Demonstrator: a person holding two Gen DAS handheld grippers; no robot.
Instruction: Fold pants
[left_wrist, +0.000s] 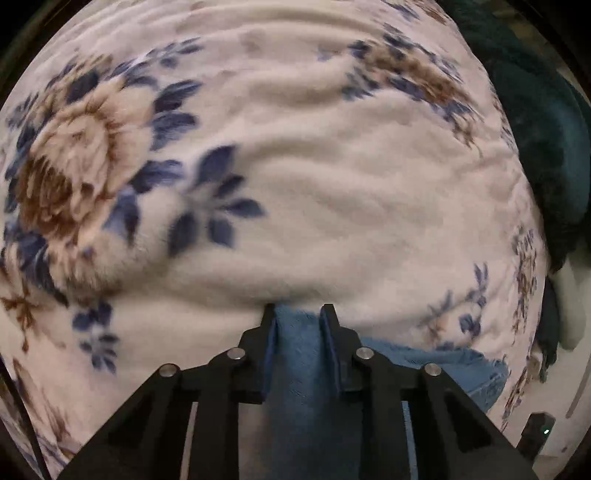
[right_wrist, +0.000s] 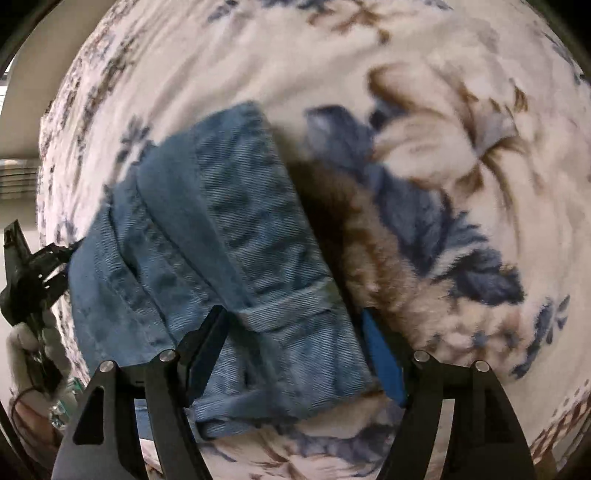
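Blue denim pants (right_wrist: 221, 236): folded on floral blanket (left_wrist: 332, 184). Left gripper (left_wrist: 300, 314): jaws pinched onto pants fabric. Right gripper (right_wrist: 295, 317): jaws wide, straddling the waistband end.

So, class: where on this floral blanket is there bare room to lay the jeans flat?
Free: the floral blanket between the big brown flower and the dark teal fabric. Crowded: the near edge, under the jeans and both claws.

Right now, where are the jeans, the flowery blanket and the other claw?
jeans (right_wrist: 236, 221), right wrist view, folded denim's middle.
flowery blanket (left_wrist: 332, 206), left wrist view, bare cream patch.
left claw (right_wrist: 55, 254), right wrist view, black tip at denim's edge.
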